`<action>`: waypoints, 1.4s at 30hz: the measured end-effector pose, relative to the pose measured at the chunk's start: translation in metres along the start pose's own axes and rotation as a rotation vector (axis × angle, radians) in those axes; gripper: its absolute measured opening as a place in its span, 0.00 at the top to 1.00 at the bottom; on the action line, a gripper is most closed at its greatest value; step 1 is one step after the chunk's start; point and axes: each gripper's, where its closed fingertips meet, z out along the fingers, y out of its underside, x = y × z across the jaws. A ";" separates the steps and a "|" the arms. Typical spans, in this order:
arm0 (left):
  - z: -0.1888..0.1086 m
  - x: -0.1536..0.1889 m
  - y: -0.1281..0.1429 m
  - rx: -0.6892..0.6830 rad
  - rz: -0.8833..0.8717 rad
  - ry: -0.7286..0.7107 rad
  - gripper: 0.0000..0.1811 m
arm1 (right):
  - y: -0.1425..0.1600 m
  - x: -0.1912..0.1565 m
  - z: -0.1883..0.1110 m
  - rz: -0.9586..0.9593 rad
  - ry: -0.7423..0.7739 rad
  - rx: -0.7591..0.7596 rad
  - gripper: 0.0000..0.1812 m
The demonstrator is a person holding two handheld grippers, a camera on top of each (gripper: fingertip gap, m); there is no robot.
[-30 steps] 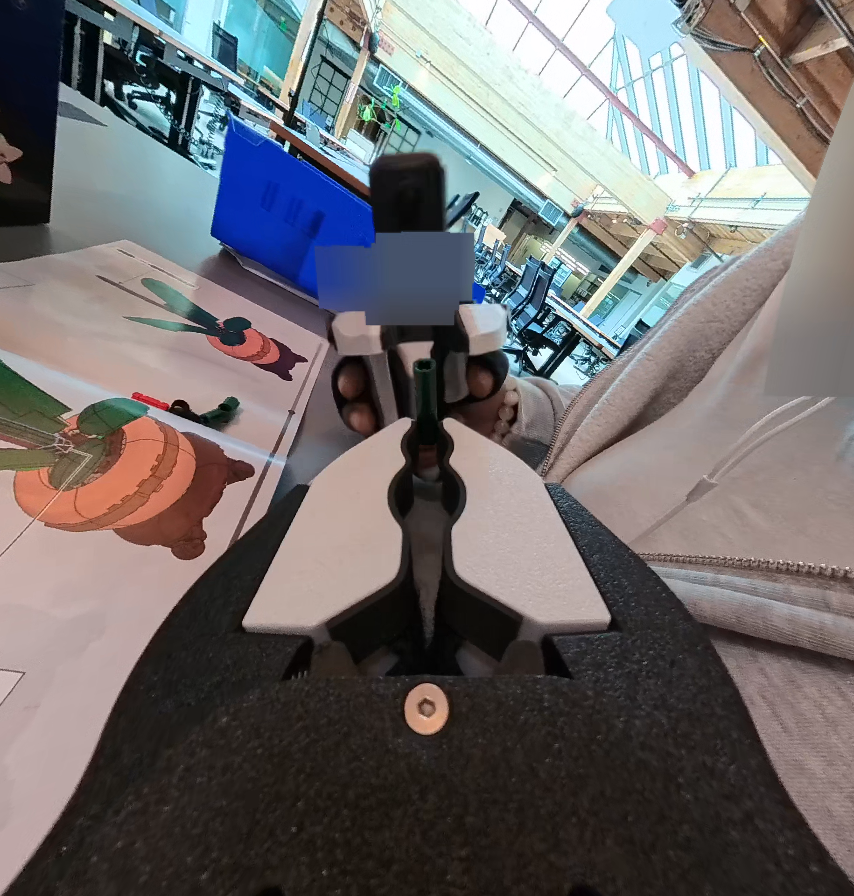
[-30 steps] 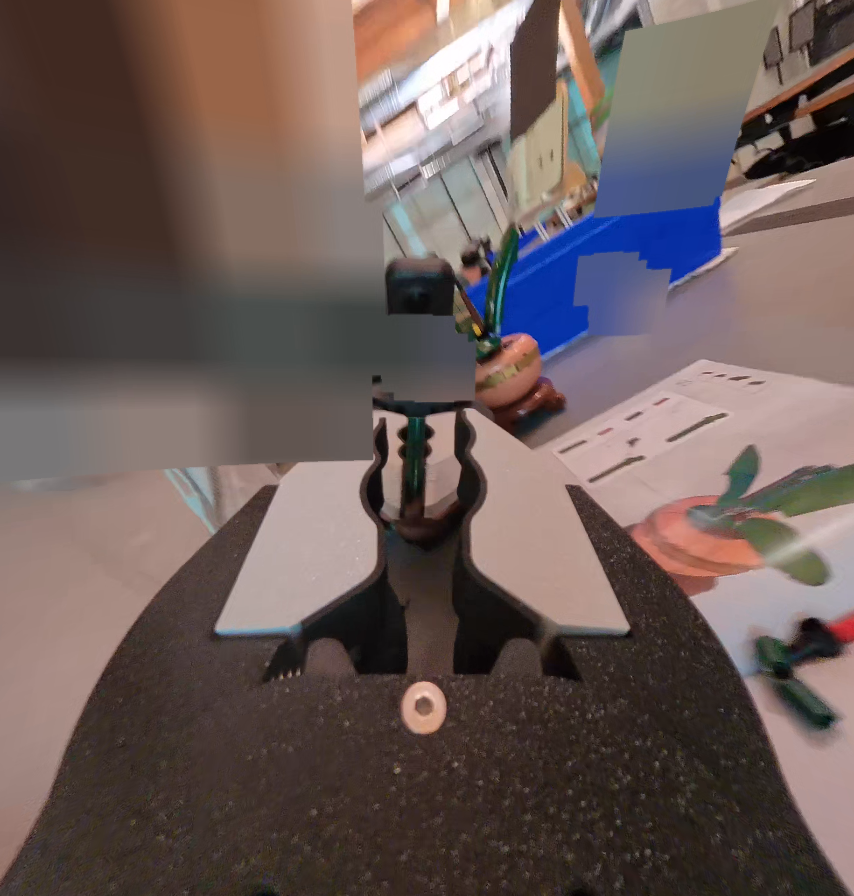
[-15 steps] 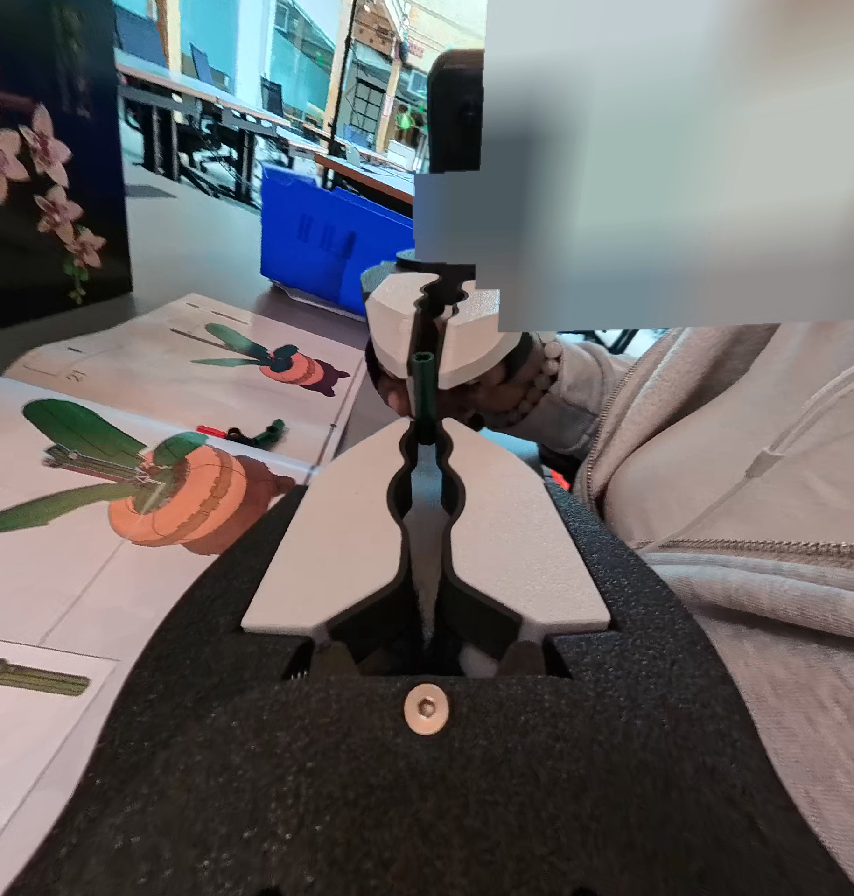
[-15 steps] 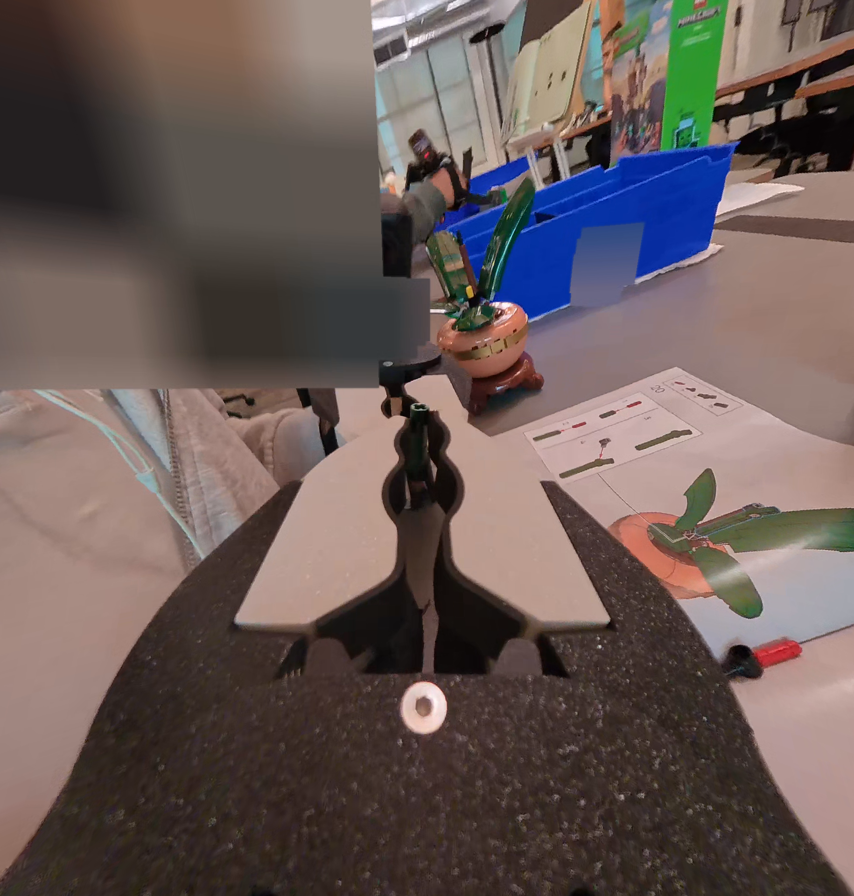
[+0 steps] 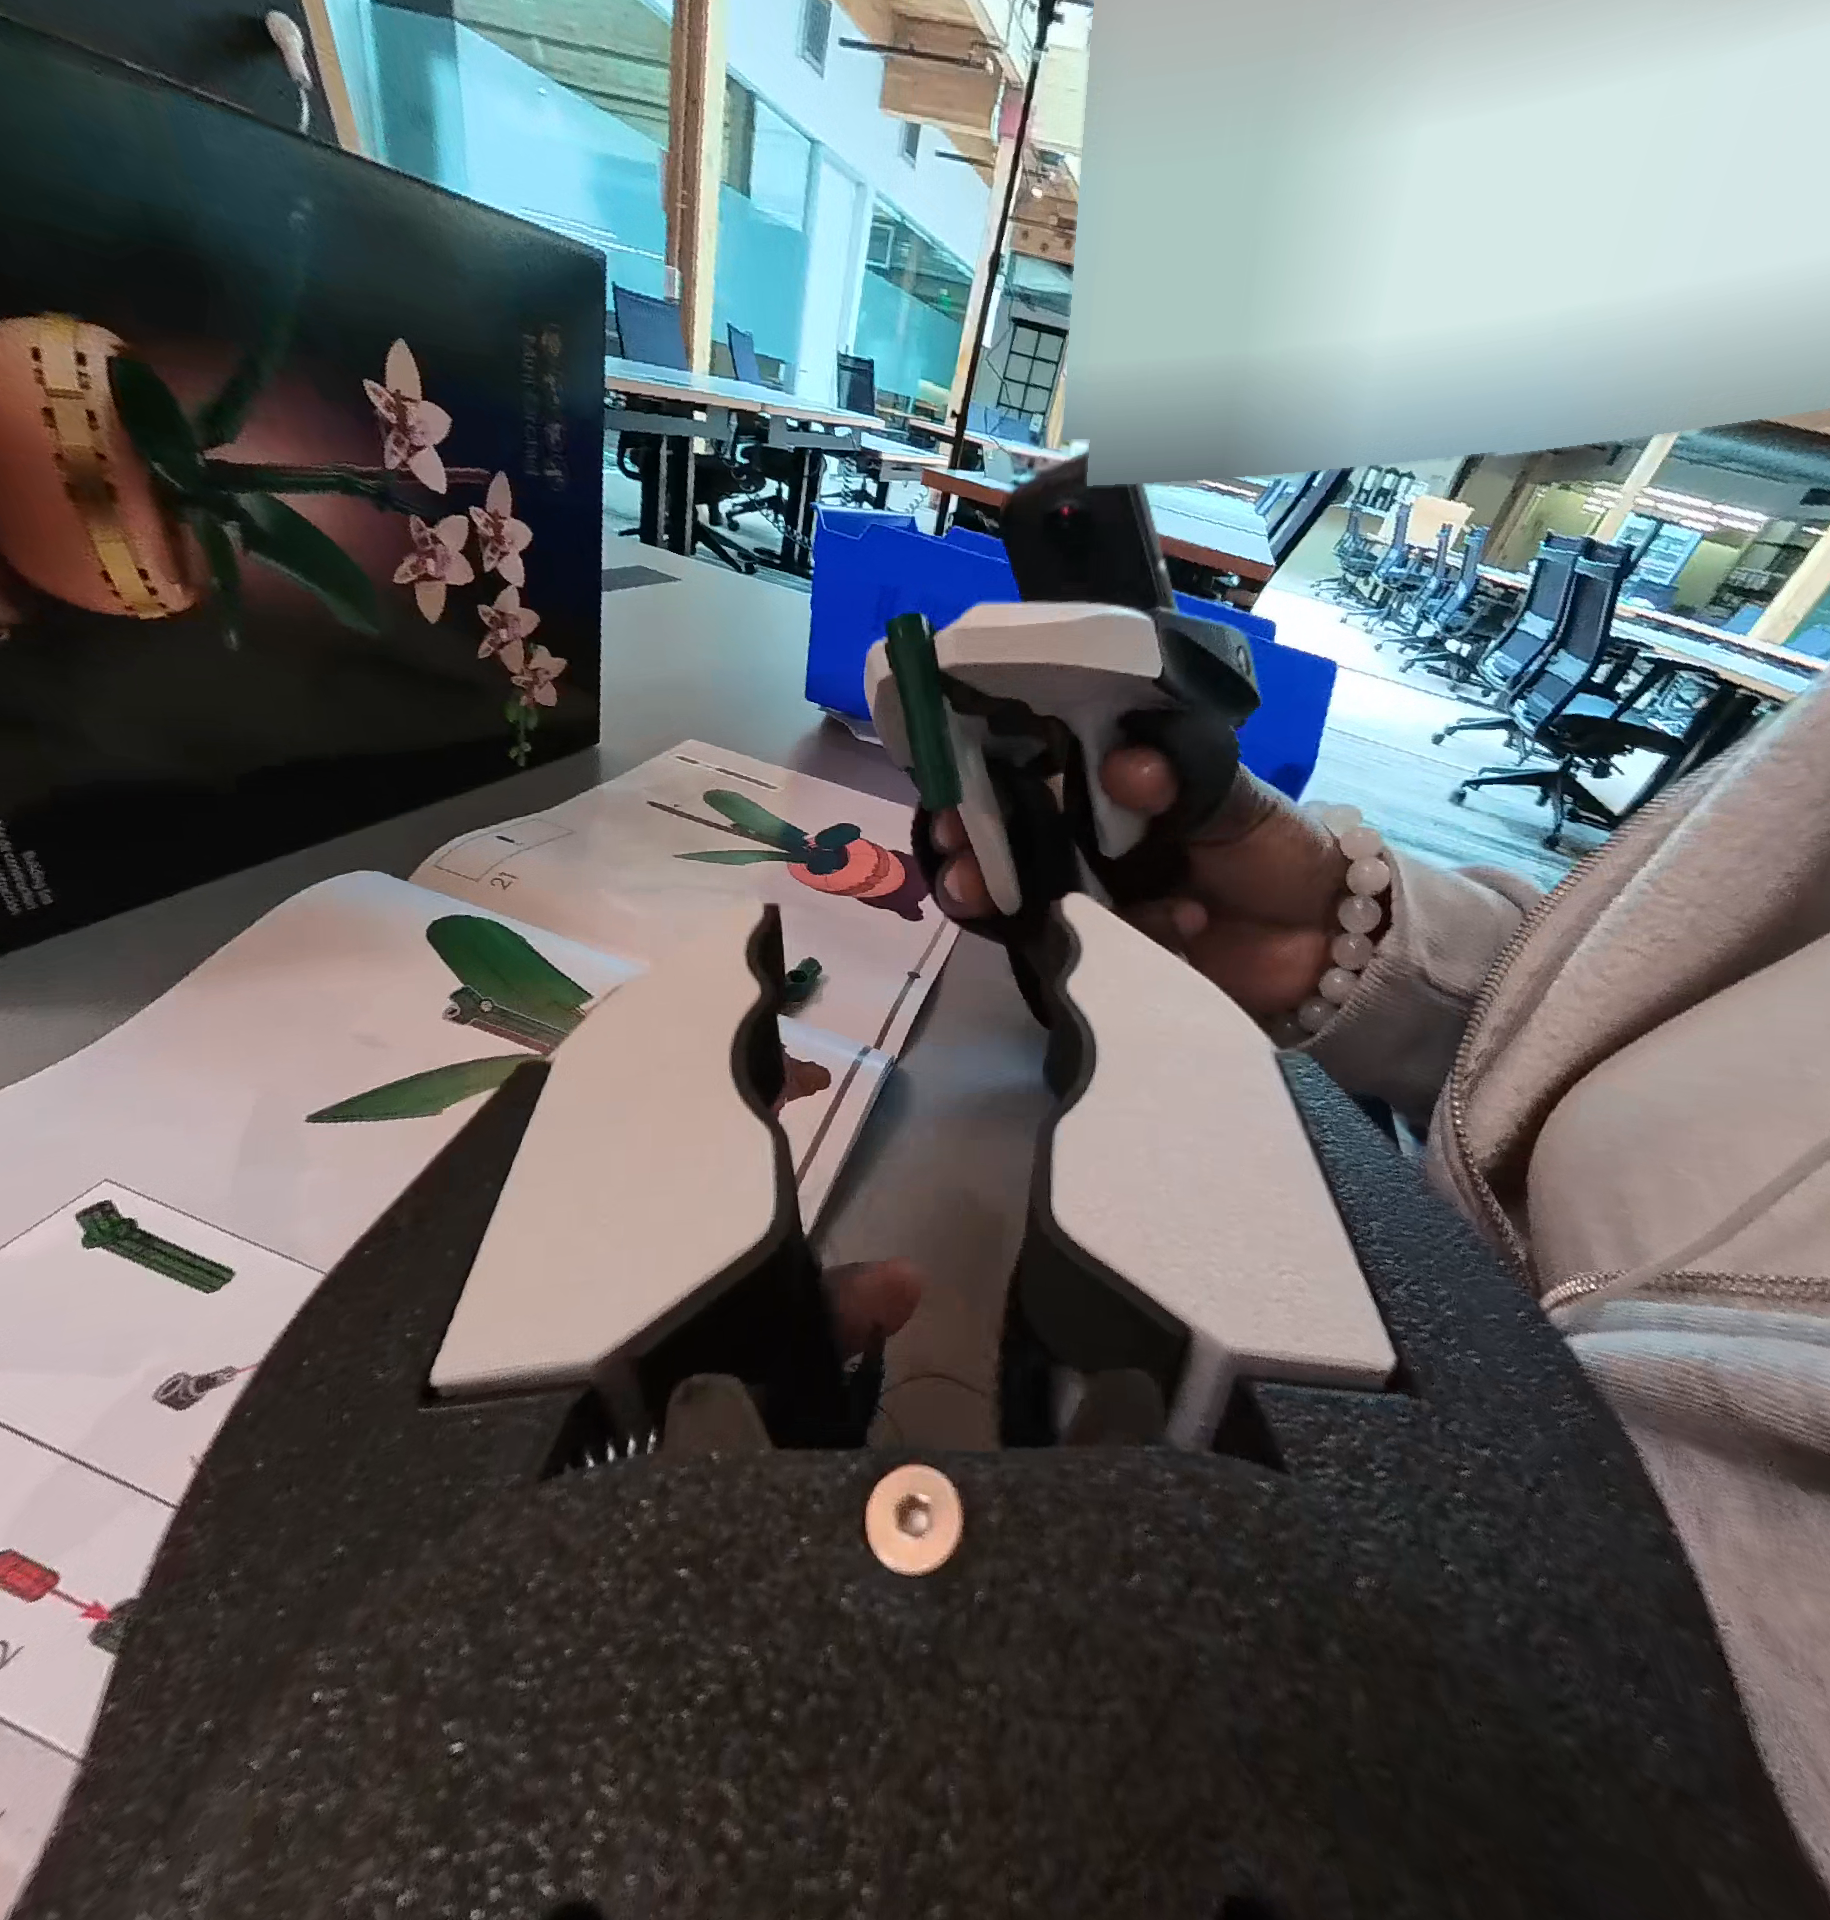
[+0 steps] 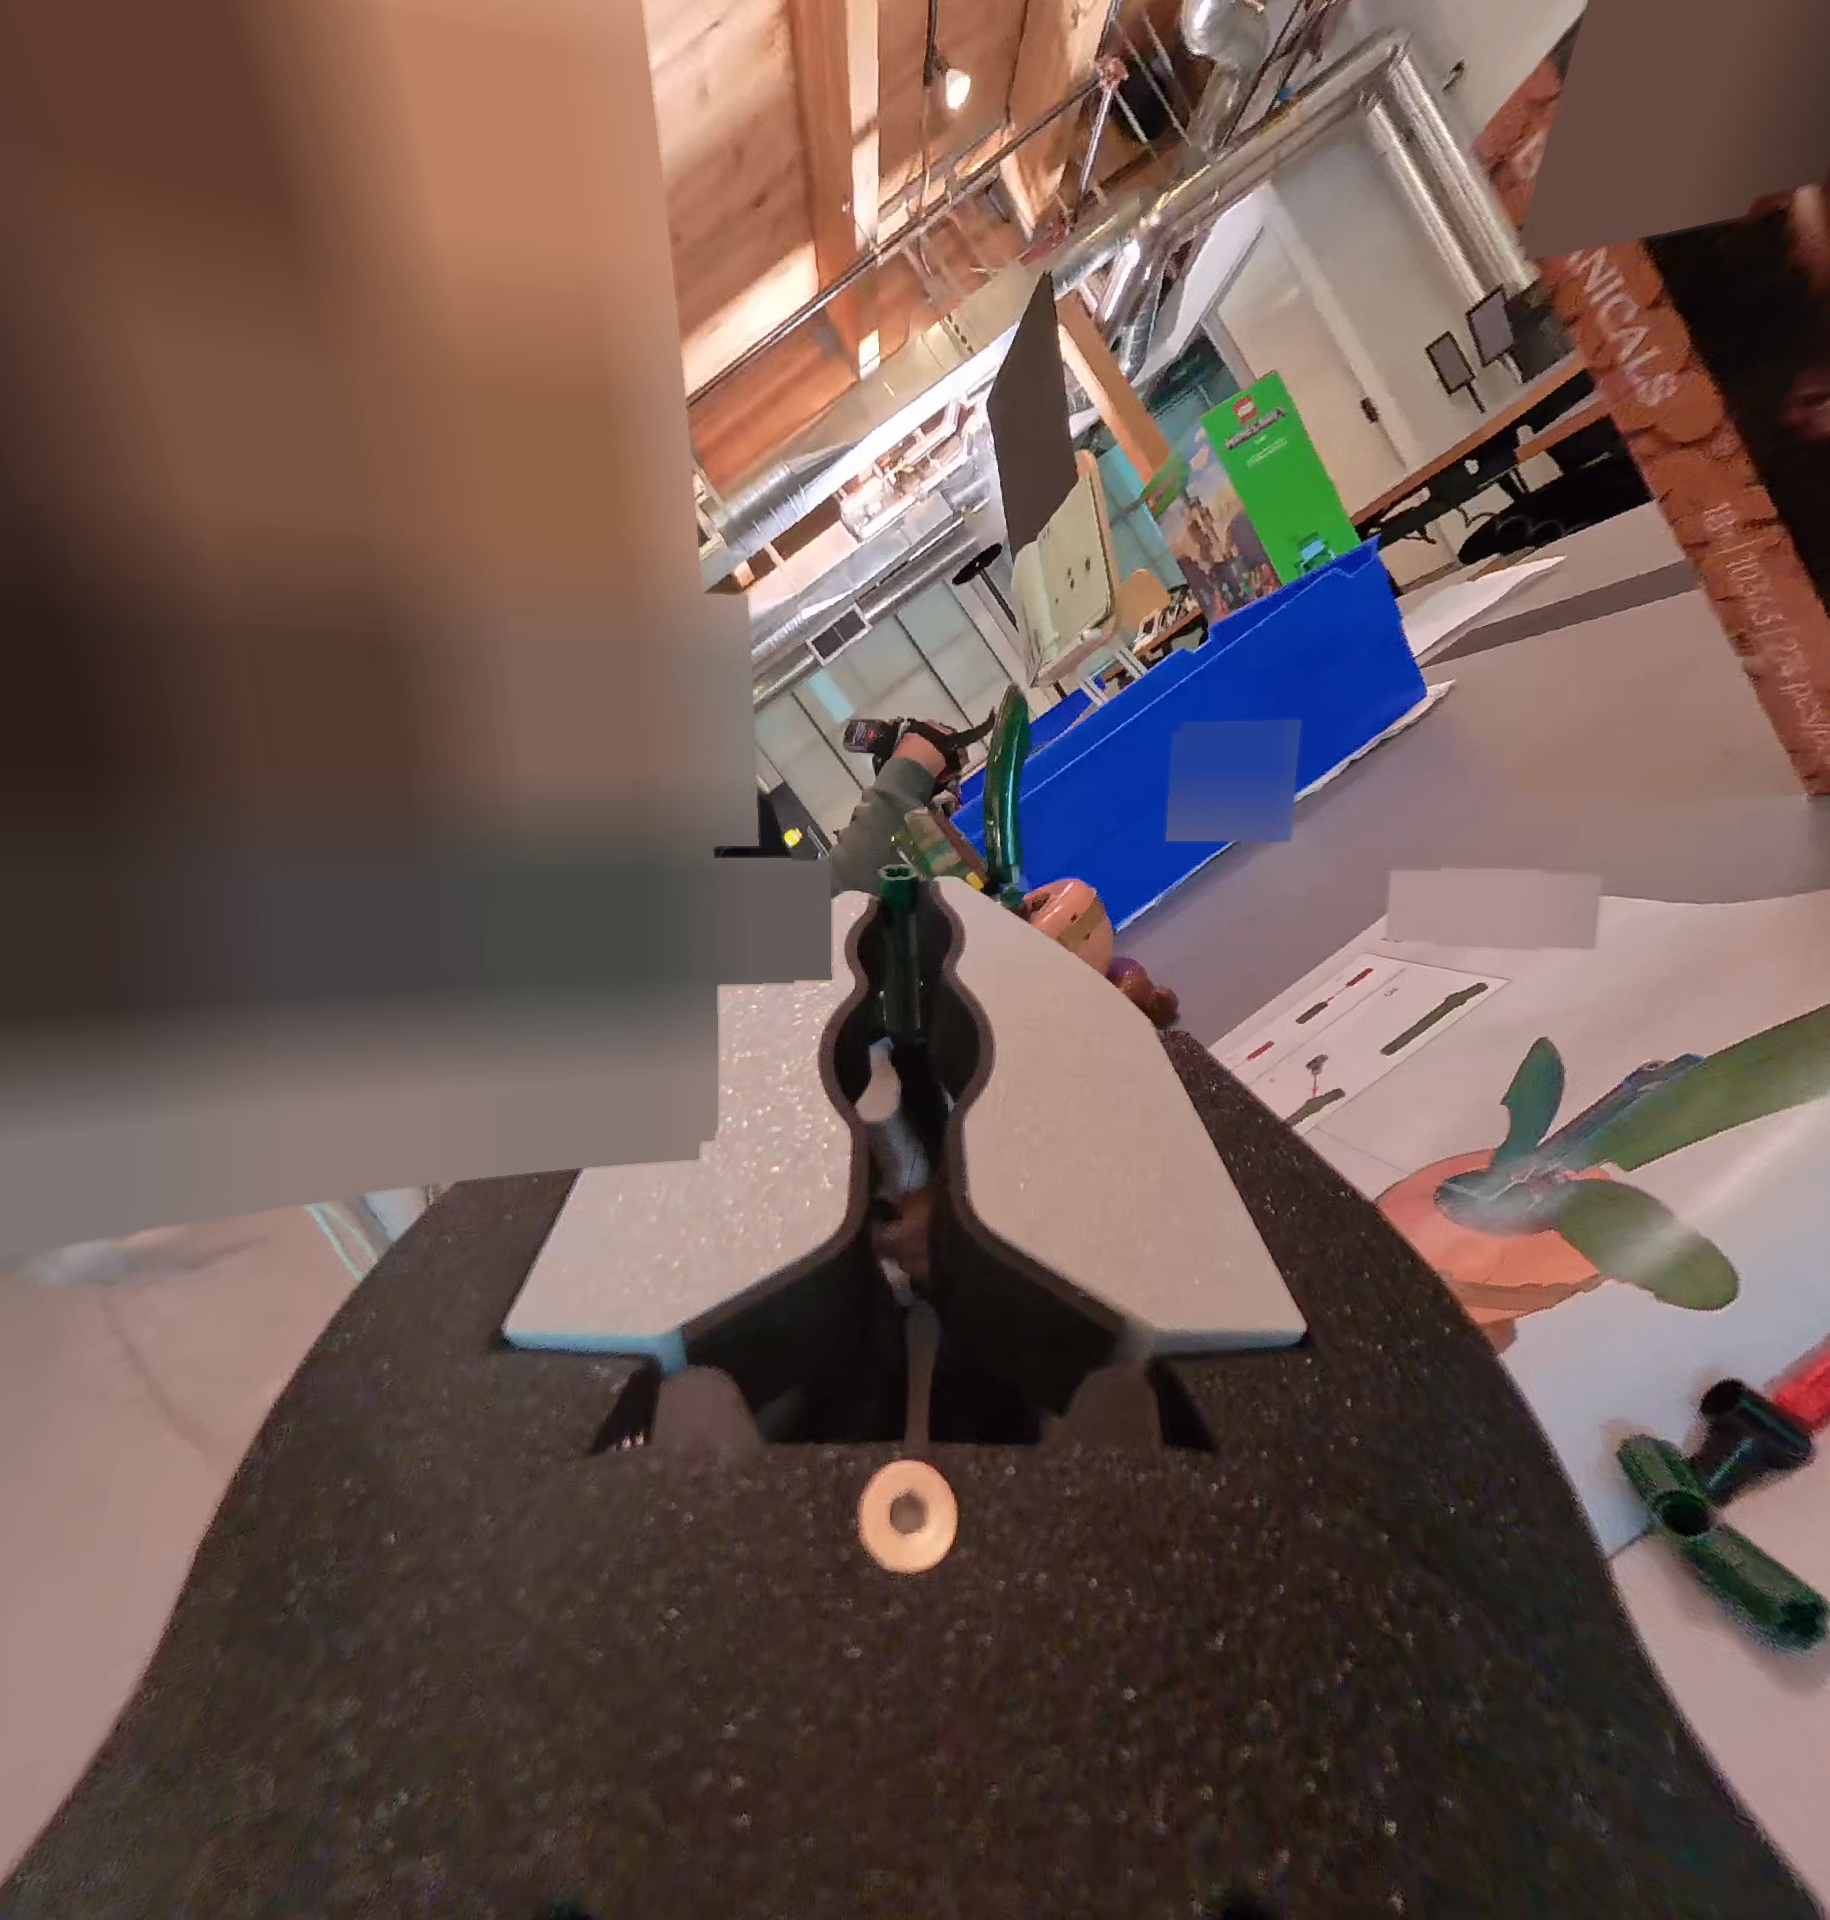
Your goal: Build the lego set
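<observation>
Open-plan office w/ timber beams and rows of desks lies behind a grey surface [image 5: 703, 613] that carries everything. Left claw [image 5: 916, 956] is spread wide, nothing betw. its fingers, hovering over the near edge of the surface above the open instruction booklet [image 5: 215, 1101]. Right claw [image 6: 903, 914] is pinched narrow on a dark green lego rod [image 6: 900, 961]; in the left wrist view that same rod [image 5: 923, 717] pokes up and out past the right claw's white fingertips [image 5: 1004, 634], tilted, held in the air over the booklet's far page (a hand [image 5: 1191, 831] w/ a pale bead bracelet grips that tool).

On the booklet's page near the right claw lie loose pieces: a green cross-shaped connector [image 6: 1711, 1538] touching a black pin [image 6: 1747, 1429], and a red piece [image 6: 1825, 1377] just beside the pin. Farther back on the surface stands the part-built orange pot w/ green leaves [image 6: 1056, 904], half hidden by the right claw's finger. Blue bin [image 6: 1254, 707] sits toward the far edge, and the dark set box w/ flower artwork [image 5: 267, 468] stands upright at the far left.
</observation>
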 end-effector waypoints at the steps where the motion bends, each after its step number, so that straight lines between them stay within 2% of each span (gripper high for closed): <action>1: -0.001 0.000 -0.001 0.009 0.008 -0.003 0.76 | 0.005 -0.001 0.001 -0.015 0.000 -0.018 0.97; 7: 0.003 0.012 0.002 -0.014 0.057 0.051 0.86 | 0.032 -0.007 0.004 -0.166 0.033 -0.142 0.97; 13: 0.004 0.013 0.002 -0.008 0.084 0.049 0.96 | 0.031 -0.007 0.003 -0.197 0.039 -0.150 0.97; 26: 0.004 0.011 0.005 -0.039 0.116 0.028 0.97 | 0.033 -0.005 0.001 -0.300 0.069 -0.204 0.97; 30: 0.003 0.012 0.005 -0.040 0.144 0.027 0.97 | 0.034 -0.008 0.001 -0.411 0.073 -0.226 0.97; 34: 0.004 0.013 0.006 -0.043 0.149 0.030 0.97 | 0.029 -0.010 0.000 -0.617 0.100 -0.236 0.96; 36: 0.003 0.012 0.006 -0.042 0.151 0.024 0.97 | 0.018 -0.015 -0.002 -0.713 0.107 -0.181 0.93; 41: 0.002 0.011 0.004 -0.032 0.142 0.020 0.97 | -0.013 -0.014 -0.012 -0.835 0.170 -0.066 0.75; 42: 0.002 0.011 0.004 -0.029 0.138 0.017 0.97 | -0.018 -0.013 -0.014 -0.853 0.182 -0.049 0.74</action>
